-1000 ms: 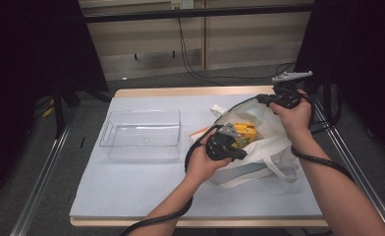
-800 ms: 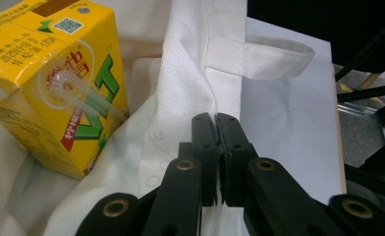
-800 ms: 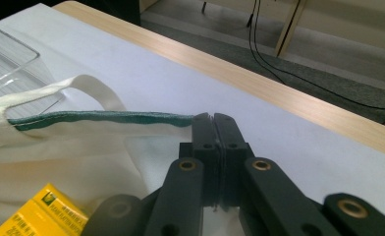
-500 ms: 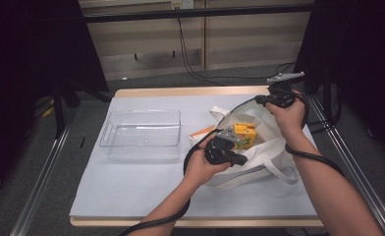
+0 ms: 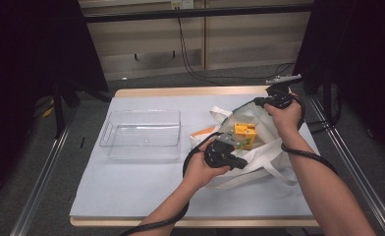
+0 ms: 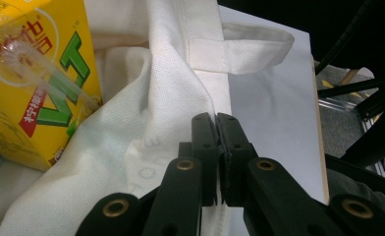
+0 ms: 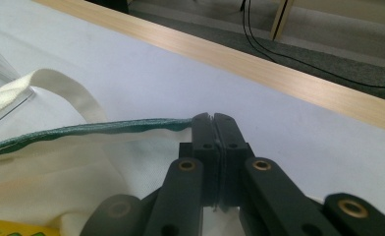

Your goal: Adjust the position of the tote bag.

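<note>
Left gripper view first: my left gripper point(image 6: 215, 118) has its two black jaws pressed together with a fold of the white woven cloth tote bag point(image 6: 146, 123) pinched between them, right along the bag's stitched near edge. Just beside that fold, inside the bag's mouth, I see a yellow drink carton with green lettering and a clear wrapped straw point(image 6: 38, 73) lying tilted against the cloth. One white strap loop point(image 6: 239, 46) lies flat on the pale blue table mat point(image 6: 274, 113) past the jaws.

On the right gripper view, my right gripper point(image 7: 214, 118) is likewise closed tight, clamped on the bag's green-trimmed rim point(image 7: 107, 129), which runs off to the left of the jaws. Beyond it lie another white strap, the mat, and the light wooden table edge point(image 7: 298, 83).

From the high view, I hold the left gripper point(image 5: 225, 152) at the near side of the bag and the right gripper point(image 5: 274, 101) at the far side, raised, so the mouth gapes between them with the carton point(image 5: 244, 135) showing inside. The bag point(image 5: 259, 157) sits on the right half of the mat. A clear rectangular plastic tray point(image 5: 141, 133) stands well apart to its left, and something orange point(image 5: 203, 132) peeks out at the bag's left side; I cannot tell what it is.
</note>
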